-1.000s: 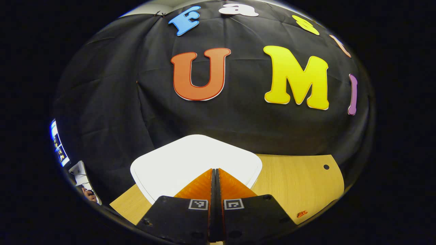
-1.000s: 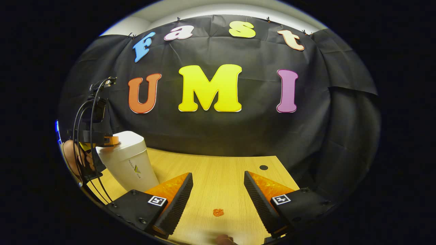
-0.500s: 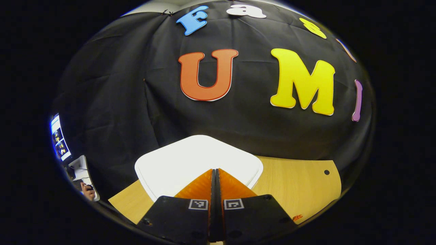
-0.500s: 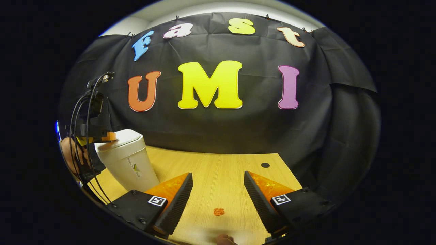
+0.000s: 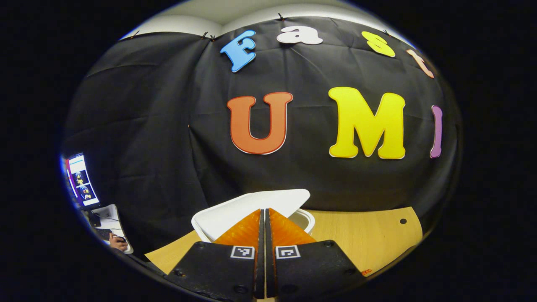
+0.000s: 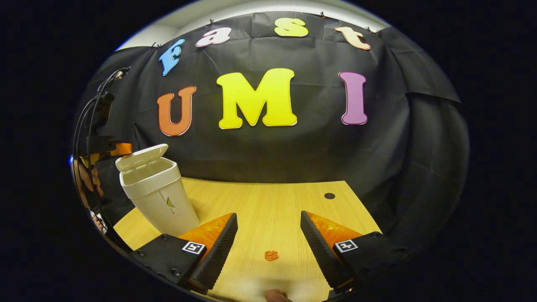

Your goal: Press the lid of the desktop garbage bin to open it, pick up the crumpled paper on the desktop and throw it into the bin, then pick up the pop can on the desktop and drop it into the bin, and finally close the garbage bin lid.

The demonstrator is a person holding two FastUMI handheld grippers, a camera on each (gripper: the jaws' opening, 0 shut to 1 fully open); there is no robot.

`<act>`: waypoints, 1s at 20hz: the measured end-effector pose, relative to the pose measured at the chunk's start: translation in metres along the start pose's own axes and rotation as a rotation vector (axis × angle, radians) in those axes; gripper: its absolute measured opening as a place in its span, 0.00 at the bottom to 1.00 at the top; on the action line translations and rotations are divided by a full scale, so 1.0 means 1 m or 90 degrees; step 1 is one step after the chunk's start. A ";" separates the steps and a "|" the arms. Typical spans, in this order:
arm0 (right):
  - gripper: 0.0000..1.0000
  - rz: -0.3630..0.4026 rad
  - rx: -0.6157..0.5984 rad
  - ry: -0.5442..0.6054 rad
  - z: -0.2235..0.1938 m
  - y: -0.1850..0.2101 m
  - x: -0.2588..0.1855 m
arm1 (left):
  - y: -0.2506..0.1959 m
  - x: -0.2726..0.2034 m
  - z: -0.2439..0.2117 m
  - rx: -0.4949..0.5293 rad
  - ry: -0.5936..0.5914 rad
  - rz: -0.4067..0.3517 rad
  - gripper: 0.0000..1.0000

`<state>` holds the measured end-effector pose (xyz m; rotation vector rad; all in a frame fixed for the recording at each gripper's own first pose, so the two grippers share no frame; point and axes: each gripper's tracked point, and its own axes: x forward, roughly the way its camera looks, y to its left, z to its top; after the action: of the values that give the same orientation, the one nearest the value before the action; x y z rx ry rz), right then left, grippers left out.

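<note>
White bin (image 6: pixel 159 191), lid (image 6: pixel 140 158) tilted up; left tongs (image 5: pixel 264 216) closed empty, right tongs (image 6: pixel 268 226) spread empty.

Both views are evenly and fairly brightly lit from overhead, without harsh glare. The tabletop (image 6: pixel 268 209) carries only soft shadows. Fisheye curvature bends the edges strongly. The centre is sharp, while a fingertip (image 6: pixel 275 295) at the bottom rim is blurred.

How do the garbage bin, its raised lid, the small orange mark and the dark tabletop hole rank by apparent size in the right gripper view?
1. garbage bin
2. lid
3. orange mark and hole: look alike; the mark is nearer the camera, so unranked.
</note>
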<state>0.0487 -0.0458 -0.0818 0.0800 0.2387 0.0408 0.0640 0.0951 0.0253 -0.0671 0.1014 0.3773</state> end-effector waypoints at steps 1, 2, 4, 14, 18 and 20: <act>0.96 0.005 0.000 0.002 -0.002 -0.001 0.000 | -0.001 -0.007 -0.003 -0.011 0.004 0.002 0.04; 0.96 0.010 -0.003 0.005 -0.004 -0.002 -0.001 | -0.001 -0.011 -0.008 -0.021 0.014 0.008 0.04; 0.96 0.016 -0.006 0.013 -0.011 -0.006 -0.001 | -0.007 -0.024 -0.024 -0.041 0.051 0.005 0.05; 0.94 0.064 -0.080 0.118 -0.073 -0.032 0.027 | -0.044 -0.088 -0.101 0.009 0.145 -0.029 0.63; 0.96 0.111 -0.095 0.144 -0.087 -0.026 0.039 | -0.050 -0.109 -0.116 0.030 0.155 -0.010 0.88; 0.94 0.135 -0.098 0.170 -0.101 -0.019 0.047 | -0.060 -0.119 -0.123 0.030 0.160 -0.008 0.91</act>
<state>0.0709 -0.0544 -0.1922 -0.0543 0.4918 0.2813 -0.0347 -0.0140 -0.0810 -0.0686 0.3583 0.3523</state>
